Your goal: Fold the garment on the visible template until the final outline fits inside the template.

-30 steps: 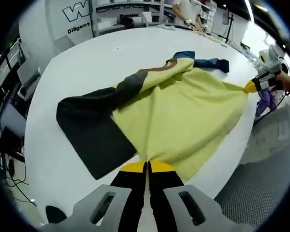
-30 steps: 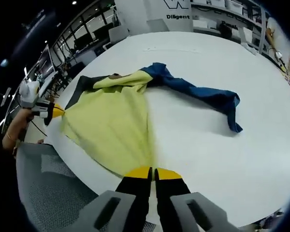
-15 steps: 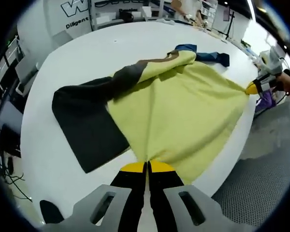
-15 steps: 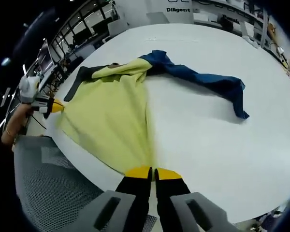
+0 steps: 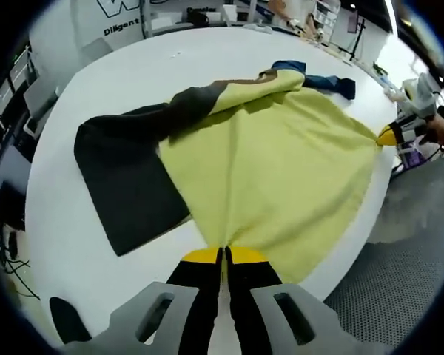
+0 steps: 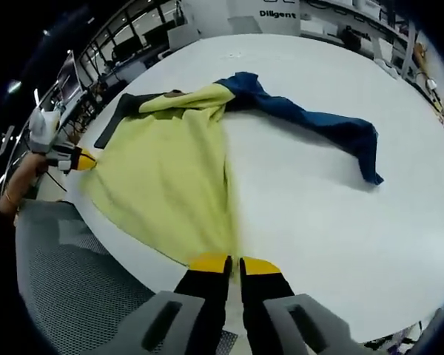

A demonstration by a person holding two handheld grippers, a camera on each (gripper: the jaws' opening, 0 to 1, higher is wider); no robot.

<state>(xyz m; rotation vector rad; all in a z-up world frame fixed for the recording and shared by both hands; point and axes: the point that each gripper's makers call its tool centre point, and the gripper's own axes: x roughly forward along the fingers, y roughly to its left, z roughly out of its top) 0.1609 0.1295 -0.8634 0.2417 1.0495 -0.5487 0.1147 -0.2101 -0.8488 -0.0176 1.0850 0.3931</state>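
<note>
Yellow-green garment (image 5: 274, 170) lies spread across the near side of a white tabletop (image 5: 96, 89), hem stretched taut toward the edge. Left to right in the left gripper view: one charcoal sleeve (image 5: 126, 185), yellow body, a blue sleeve (image 5: 322, 80) at the far side. Left gripper (image 5: 223, 255) fingers closed on one hem corner; right gripper (image 6: 234, 262) fingers closed on the other. Blue sleeve trails loose across bare tabletop in the right gripper view. Grey mesh flooring (image 5: 407, 281) beyond the edge; shelving behind. Wall lettering reads "Diligent" (image 5: 122, 29).
</note>
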